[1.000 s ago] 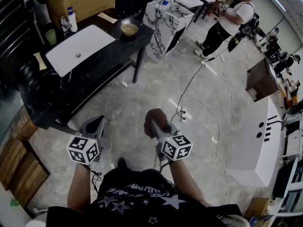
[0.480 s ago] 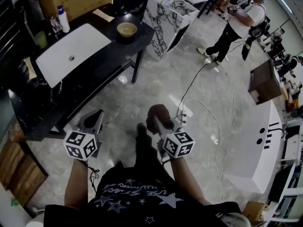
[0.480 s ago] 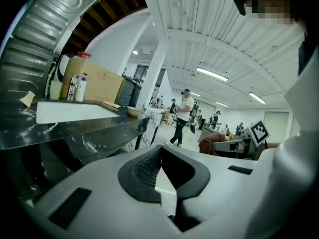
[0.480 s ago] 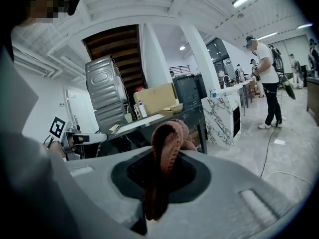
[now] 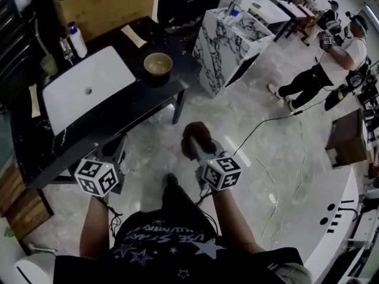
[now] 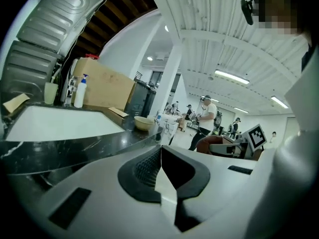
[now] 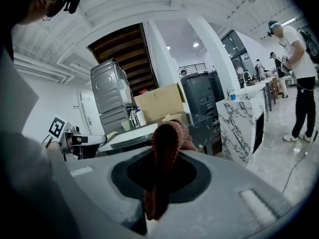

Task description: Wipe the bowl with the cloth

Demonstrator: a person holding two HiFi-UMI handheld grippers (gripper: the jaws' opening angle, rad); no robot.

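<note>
A tan bowl [image 5: 157, 64] stands on the near right end of a black counter [image 5: 133, 102]; the left gripper view shows the bowl [image 6: 144, 123] too. My left gripper [image 5: 116, 149] hangs just off the counter's front edge, jaws shut and empty [image 6: 160, 159]. My right gripper [image 5: 196, 145] is over the floor to the right of it, well short of the bowl. It is shut on a bunched reddish-brown cloth [image 5: 197, 134], which sticks up from between its jaws [image 7: 167, 138].
A white sink basin [image 5: 89, 90] is set into the counter, with a soap bottle [image 5: 76, 40], a green cup [image 5: 48, 64] and a cardboard box [image 5: 100, 2] behind. A marble-patterned cabinet [image 5: 231, 37] stands right of the counter. Cables [image 5: 266, 158] cross the floor; a person [image 5: 323, 64] stands beyond.
Both grippers and the head have come closer to the black counter; the bowl and sink now sit nearer in view. The cloth stays in the right gripper.
</note>
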